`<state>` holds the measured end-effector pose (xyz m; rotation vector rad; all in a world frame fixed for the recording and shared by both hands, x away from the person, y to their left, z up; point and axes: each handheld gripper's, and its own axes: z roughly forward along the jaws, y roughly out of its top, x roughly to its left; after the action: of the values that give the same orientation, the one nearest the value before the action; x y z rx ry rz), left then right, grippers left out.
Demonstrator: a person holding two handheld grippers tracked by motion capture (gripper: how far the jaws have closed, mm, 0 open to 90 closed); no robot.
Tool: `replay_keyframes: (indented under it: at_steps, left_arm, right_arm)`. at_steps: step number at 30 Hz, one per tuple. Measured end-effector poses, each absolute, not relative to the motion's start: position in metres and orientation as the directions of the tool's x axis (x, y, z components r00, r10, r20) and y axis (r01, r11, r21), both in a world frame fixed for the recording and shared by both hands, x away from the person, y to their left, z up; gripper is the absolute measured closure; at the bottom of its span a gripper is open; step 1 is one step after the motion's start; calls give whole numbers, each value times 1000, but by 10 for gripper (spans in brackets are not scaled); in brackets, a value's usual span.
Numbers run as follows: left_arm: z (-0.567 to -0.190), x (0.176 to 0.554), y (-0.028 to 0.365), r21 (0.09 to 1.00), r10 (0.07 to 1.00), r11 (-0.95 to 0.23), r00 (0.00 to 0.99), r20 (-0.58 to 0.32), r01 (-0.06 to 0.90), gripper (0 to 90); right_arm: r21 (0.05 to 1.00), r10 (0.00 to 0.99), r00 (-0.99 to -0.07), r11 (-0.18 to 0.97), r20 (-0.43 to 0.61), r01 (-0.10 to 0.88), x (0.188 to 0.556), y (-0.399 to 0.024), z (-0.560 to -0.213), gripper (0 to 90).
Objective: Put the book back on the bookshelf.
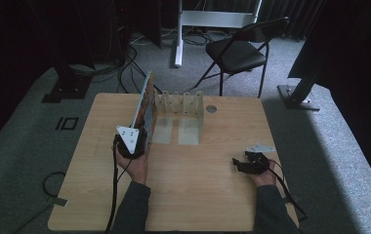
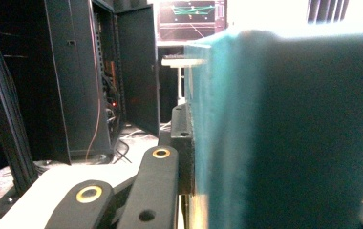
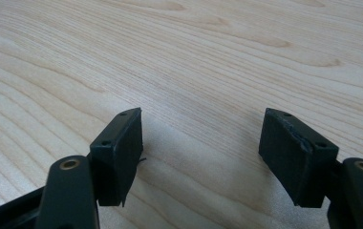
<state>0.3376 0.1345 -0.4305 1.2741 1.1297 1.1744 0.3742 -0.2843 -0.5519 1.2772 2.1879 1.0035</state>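
Wood bench [image 1: 198, 185] | left gripper [image 1: 135, 132] clamps upright book [image 1: 144, 105] beside clear rack [image 1: 179, 103] | right gripper [image 3: 199, 152] released, resting on bench

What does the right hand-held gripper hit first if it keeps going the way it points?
Probably nothing but bare table. The right hand-held gripper is open, angled low over the wood grain, with nothing between or ahead of its jaws. Depth is unclear, so it may graze the tabletop.

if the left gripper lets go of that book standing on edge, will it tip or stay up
Probably tips: the book stands on a thin edge beside the clear rack, and I can't tell if it leans on it. It looks stiff, holding flat and upright with the left gripper clamped at one end. Its cover seems smooth, so it may slide on the wooden table.
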Motion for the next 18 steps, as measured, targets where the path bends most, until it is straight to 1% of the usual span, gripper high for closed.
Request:
replay_keyframes:
  at_steps: [18]
  left_arm:
    - [-432, 337, 138, 1000, 997, -15, 80, 15, -2, 805]
  right_arm:
    - [756, 869, -494, 321, 4, 571, 374, -284, -552, 313]
